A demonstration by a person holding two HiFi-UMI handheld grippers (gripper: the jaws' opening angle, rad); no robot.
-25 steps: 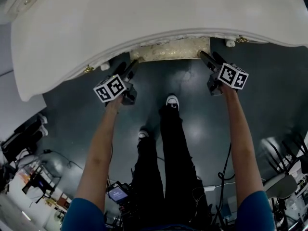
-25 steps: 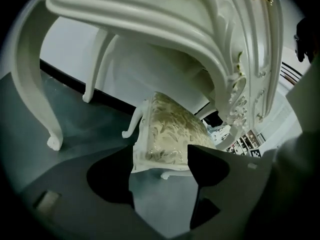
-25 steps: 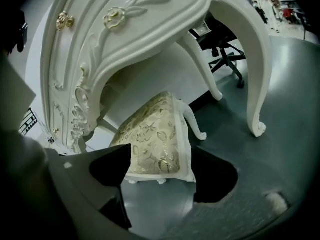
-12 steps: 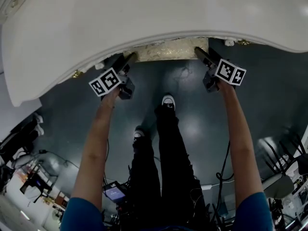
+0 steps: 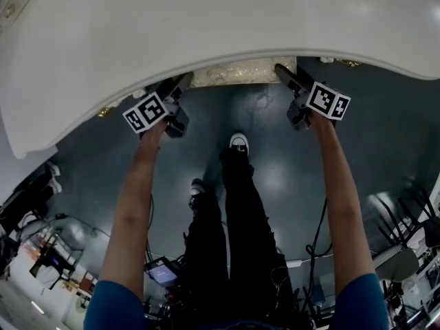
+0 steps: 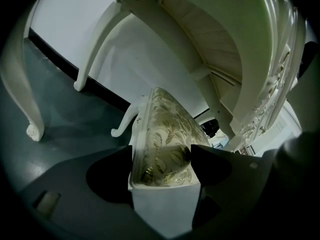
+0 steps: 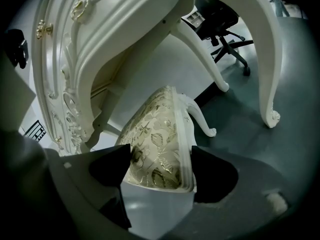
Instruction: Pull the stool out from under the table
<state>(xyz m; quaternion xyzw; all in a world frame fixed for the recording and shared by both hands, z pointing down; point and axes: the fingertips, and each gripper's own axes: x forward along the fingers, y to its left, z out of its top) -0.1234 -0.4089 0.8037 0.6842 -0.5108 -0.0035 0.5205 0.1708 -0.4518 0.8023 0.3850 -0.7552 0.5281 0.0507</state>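
The stool [image 5: 244,73] has a white frame and a gold-patterned cushion, and it stands mostly under the white table [image 5: 206,19]. Only its near edge shows in the head view. My left gripper [image 5: 184,81] is at the stool's near left corner, my right gripper [image 5: 280,71] at its near right corner. In the left gripper view the stool's corner [image 6: 165,149] sits between my left gripper's [image 6: 161,161] jaws, which are opening. In the right gripper view the other corner [image 7: 155,149] lies between my right gripper's [image 7: 161,164] spread jaws. I see no pad pressing.
Curved white table legs [image 6: 31,109] [image 7: 267,84] stand on the dark floor either side of the stool. A black office chair [image 7: 220,29] is beyond the table. The person's shoes [image 5: 238,143] stand just behind the grippers. Cables and gear lie near the feet.
Both grippers have moved forward to the table's edge and over the stool's near corners. The stool has stayed in place.
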